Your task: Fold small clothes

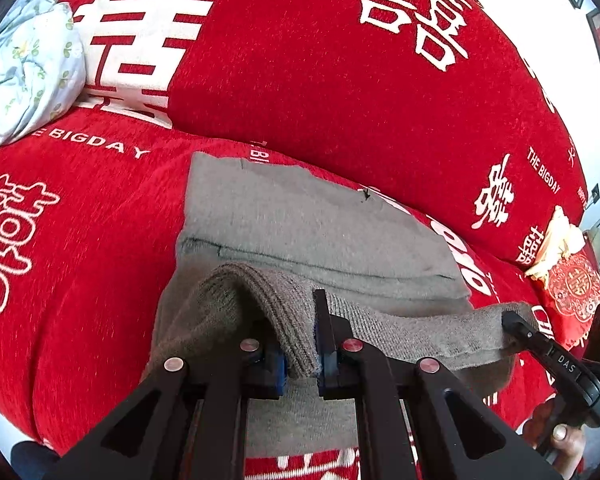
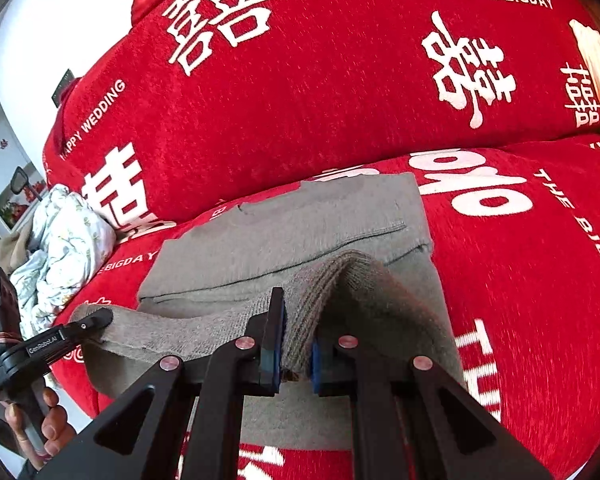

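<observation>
A small grey knitted garment [image 1: 300, 220] lies on the red sofa seat, its near edge lifted. My left gripper [image 1: 300, 344] is shut on the ribbed near-left edge of the garment and holds it above the seat. My right gripper [image 2: 296, 344] is shut on the ribbed near-right edge [image 2: 340, 280]. The lifted edge stretches between the two grippers. The right gripper shows in the left wrist view [image 1: 516, 322] at the right, and the left gripper shows in the right wrist view [image 2: 100, 316] at the left. The far part of the garment [image 2: 300, 220] lies flat.
The red sofa cover [image 1: 340, 80] with white characters has a seat and a tall backrest. A crumpled light floral cloth [image 1: 28, 68] lies at the left end of the seat. A red embroidered cushion [image 1: 572, 288] and a cream cloth [image 1: 556, 240] are at the right end.
</observation>
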{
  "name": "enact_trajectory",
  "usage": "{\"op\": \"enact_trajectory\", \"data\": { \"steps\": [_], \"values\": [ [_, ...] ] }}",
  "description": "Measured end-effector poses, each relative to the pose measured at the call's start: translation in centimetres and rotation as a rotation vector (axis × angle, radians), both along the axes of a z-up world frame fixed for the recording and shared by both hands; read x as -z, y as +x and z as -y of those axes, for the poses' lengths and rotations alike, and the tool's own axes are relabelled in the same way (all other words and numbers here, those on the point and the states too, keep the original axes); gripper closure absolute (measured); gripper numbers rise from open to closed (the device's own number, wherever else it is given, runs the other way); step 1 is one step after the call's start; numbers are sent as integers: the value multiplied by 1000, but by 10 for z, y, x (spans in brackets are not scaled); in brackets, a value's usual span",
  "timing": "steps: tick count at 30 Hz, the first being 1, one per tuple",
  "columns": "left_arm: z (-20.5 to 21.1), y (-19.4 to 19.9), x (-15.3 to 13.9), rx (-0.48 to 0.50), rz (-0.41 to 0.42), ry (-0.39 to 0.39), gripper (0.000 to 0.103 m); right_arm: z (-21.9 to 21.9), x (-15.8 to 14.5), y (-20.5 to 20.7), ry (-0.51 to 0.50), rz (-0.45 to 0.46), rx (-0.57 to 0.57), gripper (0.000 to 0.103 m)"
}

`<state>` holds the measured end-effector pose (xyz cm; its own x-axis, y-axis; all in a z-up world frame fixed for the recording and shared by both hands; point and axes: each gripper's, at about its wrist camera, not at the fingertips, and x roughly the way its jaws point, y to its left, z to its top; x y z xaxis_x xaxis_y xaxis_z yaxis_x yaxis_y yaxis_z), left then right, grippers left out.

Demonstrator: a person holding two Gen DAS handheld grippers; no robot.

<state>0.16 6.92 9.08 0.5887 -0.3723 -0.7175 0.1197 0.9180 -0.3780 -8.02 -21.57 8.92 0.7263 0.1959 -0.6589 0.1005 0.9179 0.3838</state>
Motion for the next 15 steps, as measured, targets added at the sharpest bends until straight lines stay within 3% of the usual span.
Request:
{"op": "enact_trajectory", "data": {
  "steps": [15],
  "values": [
    [17, 44, -10, 3, 11, 55, 92, 8, -4, 47, -33, -20, 6, 92]
  ]
}}
